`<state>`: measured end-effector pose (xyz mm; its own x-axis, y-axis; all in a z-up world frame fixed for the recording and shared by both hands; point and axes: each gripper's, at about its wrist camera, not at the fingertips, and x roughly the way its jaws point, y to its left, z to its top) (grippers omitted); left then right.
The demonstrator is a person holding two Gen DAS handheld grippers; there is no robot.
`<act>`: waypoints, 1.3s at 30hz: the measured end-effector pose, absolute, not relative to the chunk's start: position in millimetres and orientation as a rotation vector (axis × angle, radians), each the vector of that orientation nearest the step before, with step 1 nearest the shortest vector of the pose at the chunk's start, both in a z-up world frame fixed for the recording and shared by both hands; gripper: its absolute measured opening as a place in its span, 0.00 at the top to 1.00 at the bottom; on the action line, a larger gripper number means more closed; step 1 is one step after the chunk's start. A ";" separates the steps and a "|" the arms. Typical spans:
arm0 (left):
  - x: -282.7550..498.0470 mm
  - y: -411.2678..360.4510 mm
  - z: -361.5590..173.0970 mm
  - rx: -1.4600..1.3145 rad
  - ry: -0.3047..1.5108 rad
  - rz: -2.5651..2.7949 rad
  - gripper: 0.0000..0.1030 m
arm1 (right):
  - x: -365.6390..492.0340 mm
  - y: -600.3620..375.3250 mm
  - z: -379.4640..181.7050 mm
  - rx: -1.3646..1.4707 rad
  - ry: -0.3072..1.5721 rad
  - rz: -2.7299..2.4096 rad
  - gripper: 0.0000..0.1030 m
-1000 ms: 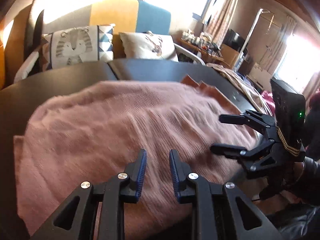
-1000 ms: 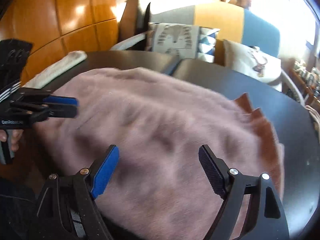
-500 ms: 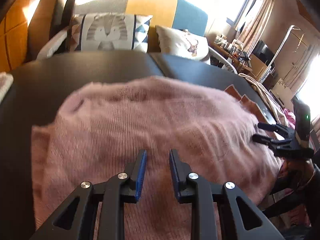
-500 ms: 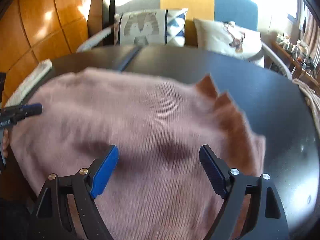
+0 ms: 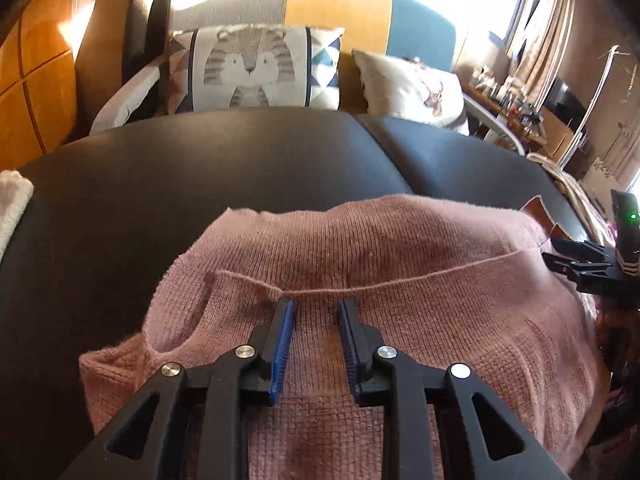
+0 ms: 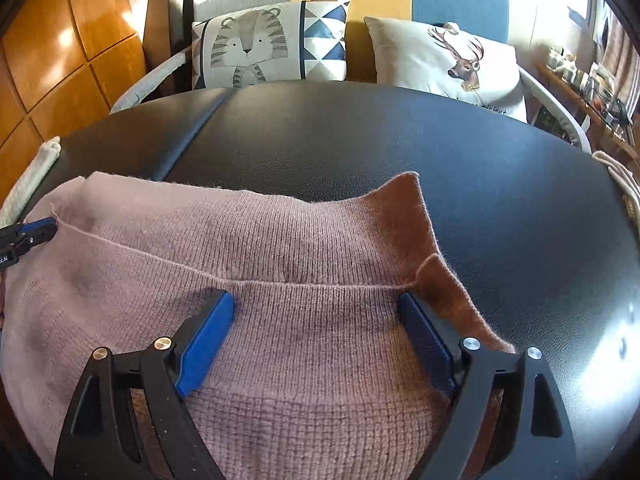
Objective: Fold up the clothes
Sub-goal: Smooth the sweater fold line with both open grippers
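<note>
A pink knitted sweater [image 5: 400, 256] lies spread on the black table [image 5: 200, 184], with a folded upper layer whose edge runs across just ahead of both sets of fingertips. My left gripper [image 5: 316, 306] hovers low over its left part, its jaws a narrow gap apart with nothing pinched between them. My right gripper [image 6: 315, 300] stands wide over the sweater [image 6: 280, 232], jaws still opening, pads pressing on nothing. Two darker brown sleeve ends [image 6: 404, 216] stick out at the sweater's right side. Each view catches the other gripper at its edge: the right gripper [image 5: 560, 252] and the left gripper [image 6: 40, 230].
Bare black table top [image 6: 400, 140] stretches beyond the sweater. A white towel [image 6: 28, 176] lies at its left edge and a pale cloth [image 6: 624, 184] at its right. Behind the table a sofa holds a tiger cushion [image 5: 256, 68] and a deer cushion [image 6: 452, 60].
Both grippers have swung across and sunk closer to the sweater, and the fold edge now lies at their fingertips. The right jaws have widened a little. The left gap is unchanged.
</note>
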<state>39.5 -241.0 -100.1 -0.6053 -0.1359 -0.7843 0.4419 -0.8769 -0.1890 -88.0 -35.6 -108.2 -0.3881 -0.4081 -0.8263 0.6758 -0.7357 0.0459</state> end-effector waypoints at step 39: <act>1.3 -166.0 -87.0 1.233 0.480 -2.470 0.62 | -30.7 -70.6 -108.9 1.140 0.361 -2.080 0.04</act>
